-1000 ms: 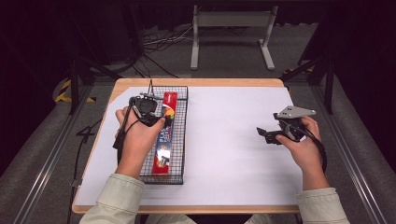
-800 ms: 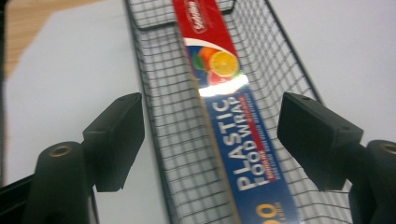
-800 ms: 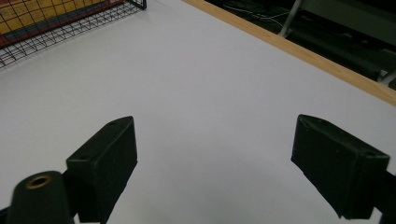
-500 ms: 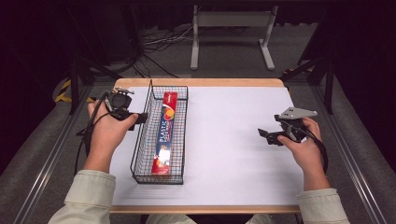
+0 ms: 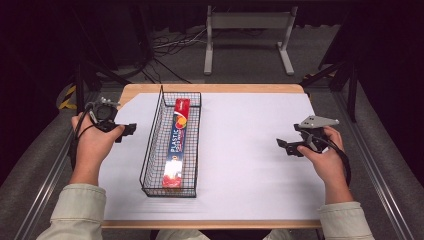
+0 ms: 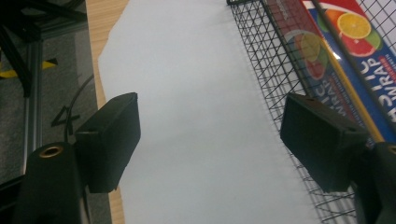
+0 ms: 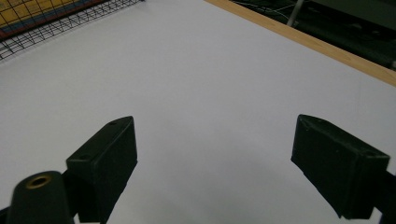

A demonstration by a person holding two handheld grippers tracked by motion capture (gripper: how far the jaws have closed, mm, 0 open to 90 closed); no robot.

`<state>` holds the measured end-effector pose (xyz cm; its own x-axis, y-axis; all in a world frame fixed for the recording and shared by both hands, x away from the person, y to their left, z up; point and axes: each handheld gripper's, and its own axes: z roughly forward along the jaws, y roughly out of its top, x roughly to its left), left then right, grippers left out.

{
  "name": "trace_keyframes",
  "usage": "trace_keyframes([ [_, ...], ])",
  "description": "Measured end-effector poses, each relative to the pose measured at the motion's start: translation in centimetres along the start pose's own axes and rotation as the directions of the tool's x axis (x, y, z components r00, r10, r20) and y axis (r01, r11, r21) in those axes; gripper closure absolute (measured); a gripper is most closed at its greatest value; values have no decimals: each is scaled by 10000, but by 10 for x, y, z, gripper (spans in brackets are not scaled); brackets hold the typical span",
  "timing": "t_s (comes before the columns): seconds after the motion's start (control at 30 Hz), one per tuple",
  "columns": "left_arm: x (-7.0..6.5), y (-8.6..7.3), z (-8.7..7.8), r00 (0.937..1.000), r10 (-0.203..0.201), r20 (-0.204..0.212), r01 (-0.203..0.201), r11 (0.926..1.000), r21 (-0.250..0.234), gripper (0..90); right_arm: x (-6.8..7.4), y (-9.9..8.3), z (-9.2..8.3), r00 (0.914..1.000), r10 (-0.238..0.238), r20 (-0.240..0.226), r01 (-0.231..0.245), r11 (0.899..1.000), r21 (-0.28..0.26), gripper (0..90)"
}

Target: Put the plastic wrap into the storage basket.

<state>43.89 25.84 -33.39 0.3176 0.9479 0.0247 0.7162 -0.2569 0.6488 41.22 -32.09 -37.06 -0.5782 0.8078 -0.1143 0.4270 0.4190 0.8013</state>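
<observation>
The box [image 5: 176, 145] of plastic wrap lies flat along the bottom of the basket [image 5: 149, 155], its red end toward you and its other red end at the far wall. In your left gripper view its fruit print and blue panel [image 6: 355, 56] show through the mesh [image 6: 275, 70].

Your counter [image 5: 250, 150] is a wooden top under a white sheet; bare wood shows along the far edge and the far left corner. The basket, a long black wire one, stands on the left part of the sheet, running from near you to the far side.

Your left hand [image 5: 95, 142] holds the left gripper [image 5: 129, 131] just left of the basket, over the sheet's left edge. Its jaws stand wide apart with nothing between them, the right jaw close to the basket's wall in your left gripper view [image 6: 210, 140].

Your right hand [image 5: 325, 155] holds the right gripper [image 5: 285, 146] well to the right of the basket, pointing left. Its jaws are also spread wide and empty over bare sheet [image 7: 212, 158].
</observation>
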Motion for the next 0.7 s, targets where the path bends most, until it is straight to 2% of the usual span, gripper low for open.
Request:
trace_keyframes([
  [0.1,8,-11,1,9995,-114,303,118,9998,-130,206,-1,-1,0,10000,38,25,-38,10000,31,144],
  [0.27,17,-30,11,9990,-205,392,214,9995,-228,203,0,-2,2,10000,15,-17,-15,9999,135,144],
  [0.4,21,-42,21,9993,224,312,-210,9988,-435,185,0,-5,6,9999,64,-119,-61,9997,256,144],
  [0.5,22,-50,26,9986,324,424,-301,9981,-547,175,1,-5,7,10000,-10,-23,11,9993,384,144],
  [0.6,22,-58,32,9981,565,249,-552,9973,-492,171,0,-7,9,10000,23,-43,-21,9989,464,144],
  [0.7,20,-65,35,9976,620,322,-593,9952,-773,165,0,-9,10,10000,73,-49,-70,9987,505,144],
])
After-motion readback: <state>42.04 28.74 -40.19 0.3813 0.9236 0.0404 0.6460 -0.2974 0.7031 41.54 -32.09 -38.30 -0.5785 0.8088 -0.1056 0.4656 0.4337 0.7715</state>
